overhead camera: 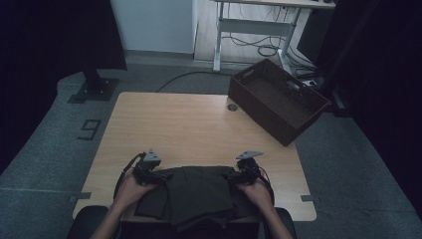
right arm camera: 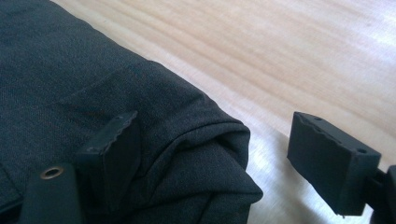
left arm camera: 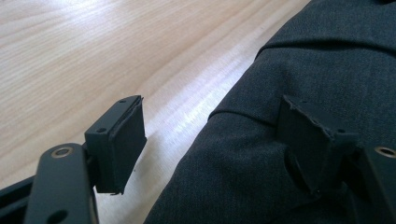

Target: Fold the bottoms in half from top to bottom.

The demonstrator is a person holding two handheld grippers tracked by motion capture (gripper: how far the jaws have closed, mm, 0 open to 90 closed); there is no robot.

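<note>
A dark grey folded garment (overhead camera: pixel 201 191) lies at the near edge of the wooden table (overhead camera: pixel 189 124), partly hanging over the front. My left gripper (overhead camera: pixel 164 175) is at its left edge, held in a hand. In the left gripper view the gripper (left arm camera: pixel 215 144) stands open, one pad (left arm camera: pixel 119 144) over bare wood and the other over the cloth (left arm camera: pixel 261 177), with the folded edge between them. My right gripper (overhead camera: pixel 233 175) is at the garment's right edge. It (right arm camera: pixel 219 163) is open too, straddling a folded corner of the cloth (right arm camera: pixel 187 154).
A brown rectangular basket (overhead camera: pixel 278 99) sits tilted at the table's far right corner, overhanging the edge. A small round grommet (overhead camera: pixel 232 106) is set in the table beside it. Beyond stand a white-legged desk (overhead camera: pixel 259 25) with cables and a black stand base (overhead camera: pixel 92 89) on the floor.
</note>
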